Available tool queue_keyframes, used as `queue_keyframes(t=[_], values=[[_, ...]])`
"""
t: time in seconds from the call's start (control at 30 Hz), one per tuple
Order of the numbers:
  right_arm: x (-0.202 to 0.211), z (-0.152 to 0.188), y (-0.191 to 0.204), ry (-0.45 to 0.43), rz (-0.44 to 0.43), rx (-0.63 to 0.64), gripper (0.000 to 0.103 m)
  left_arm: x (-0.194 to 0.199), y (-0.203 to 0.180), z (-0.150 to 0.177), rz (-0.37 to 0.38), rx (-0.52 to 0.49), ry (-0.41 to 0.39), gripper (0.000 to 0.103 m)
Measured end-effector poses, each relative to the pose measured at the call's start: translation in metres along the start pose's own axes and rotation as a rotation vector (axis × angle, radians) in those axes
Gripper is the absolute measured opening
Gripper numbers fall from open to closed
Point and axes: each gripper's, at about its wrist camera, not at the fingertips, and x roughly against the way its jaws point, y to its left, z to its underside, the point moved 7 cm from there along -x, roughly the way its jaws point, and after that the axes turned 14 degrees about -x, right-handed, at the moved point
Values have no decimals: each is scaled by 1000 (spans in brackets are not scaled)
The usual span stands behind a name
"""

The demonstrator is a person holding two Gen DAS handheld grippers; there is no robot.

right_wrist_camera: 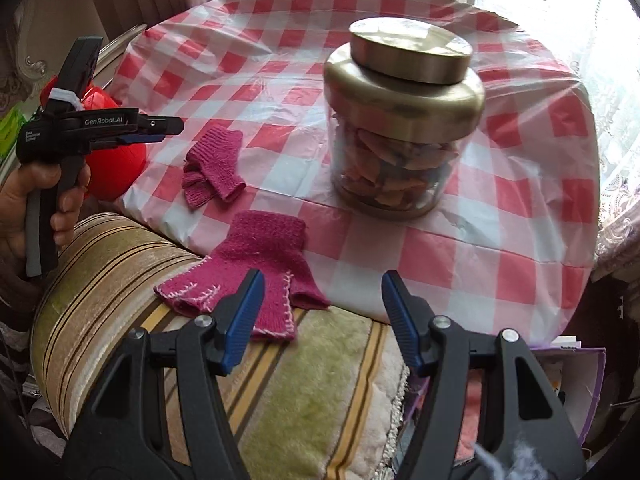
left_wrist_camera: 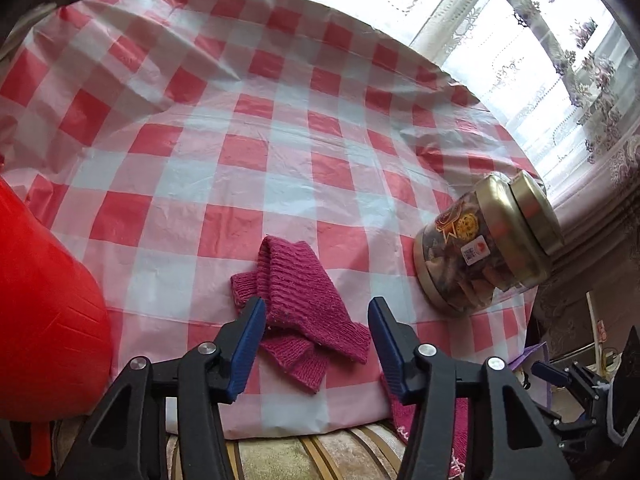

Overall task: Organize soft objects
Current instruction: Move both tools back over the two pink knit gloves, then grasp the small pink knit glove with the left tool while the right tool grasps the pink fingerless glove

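Two magenta knitted fingerless gloves are in view. One glove point(left_wrist_camera: 296, 292) point(right_wrist_camera: 214, 164) lies crumpled on the checked tablecloth. My left gripper point(left_wrist_camera: 316, 302) point(right_wrist_camera: 168, 130) hovers open just short of it, with nothing pressed between the blue pads. The other glove point(right_wrist_camera: 260, 264) point(left_wrist_camera: 404, 412), edged with white stitching, lies flat, half on the table edge and half on a striped cushion point(right_wrist_camera: 312, 380). My right gripper point(right_wrist_camera: 323, 280) is open above its right side, and the left fingertip point(right_wrist_camera: 252, 292) overlaps the glove in the picture. Nothing is held.
A glass jar point(right_wrist_camera: 400, 120) point(left_wrist_camera: 484, 244) with a gold lid stands on the red-and-white tablecloth point(left_wrist_camera: 280, 120), right of the gloves. A red rounded object point(left_wrist_camera: 44, 320) point(right_wrist_camera: 116, 164) sits at the table's left edge. A hand point(right_wrist_camera: 24, 208) holds the left gripper's handle. Windows with lace curtains lie behind.
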Motion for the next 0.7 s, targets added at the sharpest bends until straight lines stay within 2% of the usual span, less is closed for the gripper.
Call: queue_keyframes(t=[0.07, 0.27, 0.47, 0.7], values=[[-11, -4, 11, 22, -13, 17, 65, -6, 7, -1, 2, 18, 8, 46], [-47, -10, 38, 117, -61, 57, 65, -28, 24, 1, 3, 63, 40, 46], [-87, -12, 52, 214, -61, 97, 65, -45, 26, 7, -6, 42, 74, 46], [-120, -11, 58, 277, -61, 116, 65, -59, 25, 8, -19, 10, 99, 46]])
